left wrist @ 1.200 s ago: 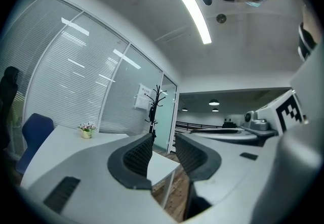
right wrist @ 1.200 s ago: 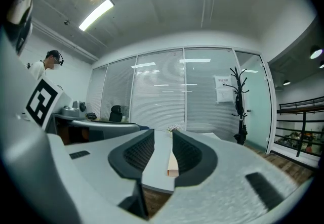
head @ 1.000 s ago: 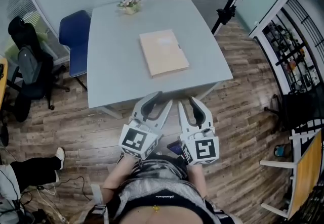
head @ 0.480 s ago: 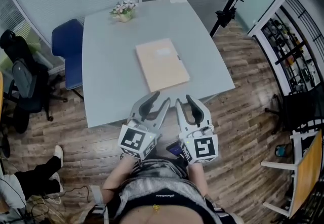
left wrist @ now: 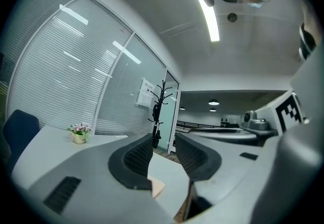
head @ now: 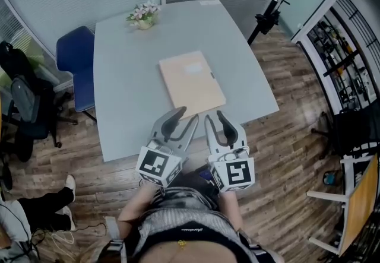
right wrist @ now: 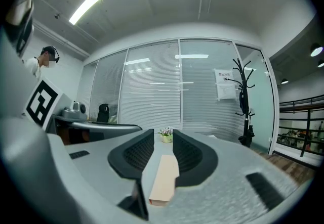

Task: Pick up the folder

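Basically pre-grasp, nothing picked yet. Folder [head: 191, 81] lies flat on the table [head: 122, 95], straight ahead of both tools. From above, its near short edge sits just past the tips. The head view can't say whether anything touches, but neither gripper view shows contact.

Left gripper [head: 189, 114]: jaws part-open, narrow gap, empty. Only a near corner of the folder shows low in that gap, ahead of it and slightly to its right.

Right gripper [head: 214, 115]: same, narrow gap, nothing clamped. The folder runs lengthwise away from it, right along the gap line, but out in front and not between the pads.

Both tools are level, side by side and close together. The right is lined up on the folder better than the left.

Beyond the folder, at the far end of the table from the tools, is a small flower pot [head: 142, 17]. A blue chair [head: 74, 57] stands off past the left gripper's left, not in the way.

Status: 0 of the pick done. Left to do, my read: close the last gap, get the near edge between 1 pair of jaws or both, shut, lift. The folder is thin and lies flat, so level jaws may find little to bite. I'd guess tip down or work the edge up first. Risk is shoving it away across the table instead of gripping
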Motion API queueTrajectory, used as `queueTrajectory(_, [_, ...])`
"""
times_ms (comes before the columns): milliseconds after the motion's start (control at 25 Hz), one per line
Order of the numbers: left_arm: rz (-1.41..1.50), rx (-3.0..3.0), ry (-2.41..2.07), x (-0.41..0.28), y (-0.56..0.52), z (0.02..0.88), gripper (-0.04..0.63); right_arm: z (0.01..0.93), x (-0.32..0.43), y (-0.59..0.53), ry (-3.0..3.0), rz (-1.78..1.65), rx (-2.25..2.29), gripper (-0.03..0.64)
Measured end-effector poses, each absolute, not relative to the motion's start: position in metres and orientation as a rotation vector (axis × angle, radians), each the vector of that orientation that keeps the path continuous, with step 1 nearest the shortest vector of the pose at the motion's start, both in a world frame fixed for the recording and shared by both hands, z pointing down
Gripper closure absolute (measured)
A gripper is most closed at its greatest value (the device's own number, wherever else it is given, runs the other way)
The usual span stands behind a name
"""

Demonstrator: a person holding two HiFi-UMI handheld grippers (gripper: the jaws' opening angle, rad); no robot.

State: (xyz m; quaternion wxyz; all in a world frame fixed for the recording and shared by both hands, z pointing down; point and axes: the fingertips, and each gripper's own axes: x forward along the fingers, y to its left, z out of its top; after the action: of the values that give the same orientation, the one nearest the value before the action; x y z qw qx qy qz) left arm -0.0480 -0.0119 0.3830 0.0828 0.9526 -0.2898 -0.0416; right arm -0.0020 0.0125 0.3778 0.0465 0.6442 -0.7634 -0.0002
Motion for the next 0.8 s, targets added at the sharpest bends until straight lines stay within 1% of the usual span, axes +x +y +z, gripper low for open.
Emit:
queueTrajectory(400, [-0.105, 2.820, -0.945, -0.040, -0.047, 0.383, 0.465, 0.383, 0.006, -0.024, -2.391, 0.029, 1.894, 0.491])
queueTrajectory(800, [-0.138, 2.759, -1.076, 0.023, -0.100, 0.372, 0.465, 0.368, 0.063, -0.083, -2.521, -0.003, 1.736, 0.491])
